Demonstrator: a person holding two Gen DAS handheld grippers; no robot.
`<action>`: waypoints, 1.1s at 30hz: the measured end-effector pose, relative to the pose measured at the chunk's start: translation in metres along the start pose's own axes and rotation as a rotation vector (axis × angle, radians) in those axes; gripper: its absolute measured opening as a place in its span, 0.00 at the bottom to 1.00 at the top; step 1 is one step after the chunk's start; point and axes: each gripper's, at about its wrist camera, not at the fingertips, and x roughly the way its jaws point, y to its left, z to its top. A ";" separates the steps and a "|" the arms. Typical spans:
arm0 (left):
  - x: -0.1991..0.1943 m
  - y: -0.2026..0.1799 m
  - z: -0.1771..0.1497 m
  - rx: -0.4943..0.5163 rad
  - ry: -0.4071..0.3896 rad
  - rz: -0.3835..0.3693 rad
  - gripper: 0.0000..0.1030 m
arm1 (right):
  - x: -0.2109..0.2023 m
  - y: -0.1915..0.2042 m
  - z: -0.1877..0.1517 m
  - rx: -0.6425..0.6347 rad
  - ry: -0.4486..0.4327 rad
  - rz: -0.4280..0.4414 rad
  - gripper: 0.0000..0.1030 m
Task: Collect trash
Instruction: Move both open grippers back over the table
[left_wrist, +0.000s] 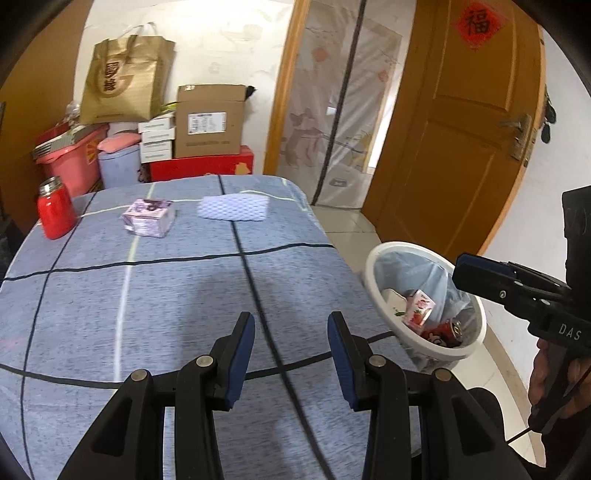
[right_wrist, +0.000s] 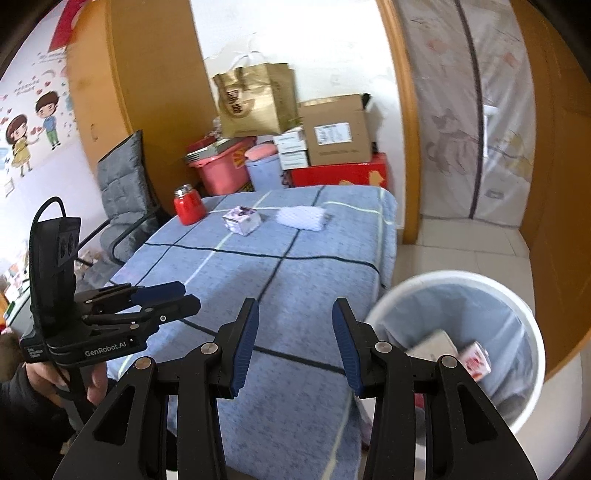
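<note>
Trash in the white bin (left_wrist: 384, 254) beside the table (left_wrist: 166, 295): a strawberry carton (left_wrist: 419, 308) and red can (left_wrist: 448, 332), partly hidden by the liner; left gripper (left_wrist: 291, 350) and right gripper (right_wrist: 295, 347) both gape empty

One red jar (left_wrist: 55, 210); one purple carton (left_wrist: 149, 218); one cloth (left_wrist: 233, 208) — one bin (left_wrist: 373, 266).

The bin (right_wrist: 458, 332) is blurred in the right wrist view, its contents partly hidden behind the right gripper (right_wrist: 295, 343). The bench (left_wrist: 147, 295) is cut off at lower left.
</note>
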 end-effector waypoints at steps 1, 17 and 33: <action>-0.001 0.005 0.001 -0.007 -0.003 0.007 0.40 | 0.003 0.003 0.003 -0.011 0.002 0.002 0.41; 0.011 0.060 0.039 -0.056 -0.023 0.115 0.40 | 0.069 0.005 0.051 -0.100 0.046 0.002 0.46; 0.087 0.119 0.085 -0.100 0.024 0.191 0.40 | 0.183 -0.015 0.092 -0.178 0.138 0.003 0.47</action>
